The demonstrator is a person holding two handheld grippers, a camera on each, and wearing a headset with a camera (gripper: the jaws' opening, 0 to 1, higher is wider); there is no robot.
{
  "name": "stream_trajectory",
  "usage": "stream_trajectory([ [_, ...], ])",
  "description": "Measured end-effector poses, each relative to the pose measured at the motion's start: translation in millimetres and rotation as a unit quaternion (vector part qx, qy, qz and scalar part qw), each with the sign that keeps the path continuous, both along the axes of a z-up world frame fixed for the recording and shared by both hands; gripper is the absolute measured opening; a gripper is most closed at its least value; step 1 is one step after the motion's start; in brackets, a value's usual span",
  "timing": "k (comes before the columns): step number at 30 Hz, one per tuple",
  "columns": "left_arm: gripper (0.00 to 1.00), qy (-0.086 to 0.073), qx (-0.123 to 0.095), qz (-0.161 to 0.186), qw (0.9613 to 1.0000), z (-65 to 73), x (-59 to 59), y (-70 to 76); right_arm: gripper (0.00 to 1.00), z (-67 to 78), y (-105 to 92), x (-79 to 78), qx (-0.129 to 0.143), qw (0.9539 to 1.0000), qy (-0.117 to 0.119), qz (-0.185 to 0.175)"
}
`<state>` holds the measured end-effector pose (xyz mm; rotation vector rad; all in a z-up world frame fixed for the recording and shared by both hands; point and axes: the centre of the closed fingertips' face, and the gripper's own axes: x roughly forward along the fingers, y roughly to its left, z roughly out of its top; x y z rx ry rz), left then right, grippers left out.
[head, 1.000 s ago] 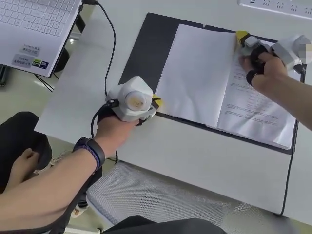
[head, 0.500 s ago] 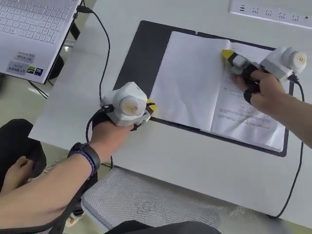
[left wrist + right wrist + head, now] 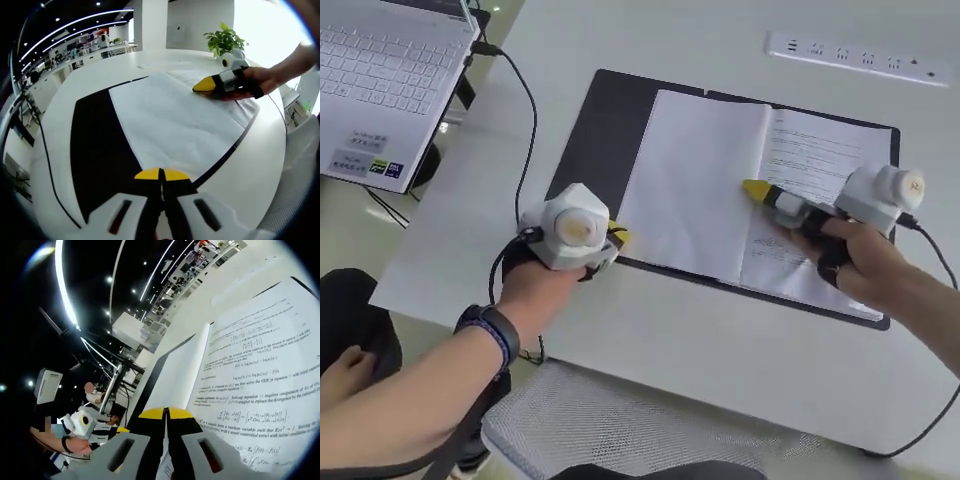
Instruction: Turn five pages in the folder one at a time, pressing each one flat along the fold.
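Folder (image 3: 605, 130) open on desk (image 3: 720, 340); R gripper (image 3: 756, 188), jaws clenched, tip on printed pg (image 3: 825, 150) by fold (image 3: 762, 145); L gripper (image 3: 618, 236), clenched too, at folder's near edge.

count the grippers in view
2: the left gripper at the near left edge of the folder, and the right gripper, shut, tip on the printed page beside the fold.
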<state>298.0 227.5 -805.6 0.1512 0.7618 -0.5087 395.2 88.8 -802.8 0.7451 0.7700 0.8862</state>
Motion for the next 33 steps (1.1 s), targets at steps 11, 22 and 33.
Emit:
stream_trajectory([
  [11,0.00,-0.001,-0.003,0.001,1.0000,-0.5,-1.4,0.1,0.00,14.6,13.8,-70.0,-0.006,0.9991,0.009,0.041],
  [22,0.00,0.002,-0.010,0.007,0.9999,-5.8,0.2,1.3,0.00,16.8,12.3,-114.2,-0.022,0.9974,0.009,0.069],
  [33,0.00,0.011,0.002,-0.005,0.9999,-5.9,-1.5,-0.2,0.00,14.7,8.8,-121.8,-0.046,0.9959,0.007,0.077],
])
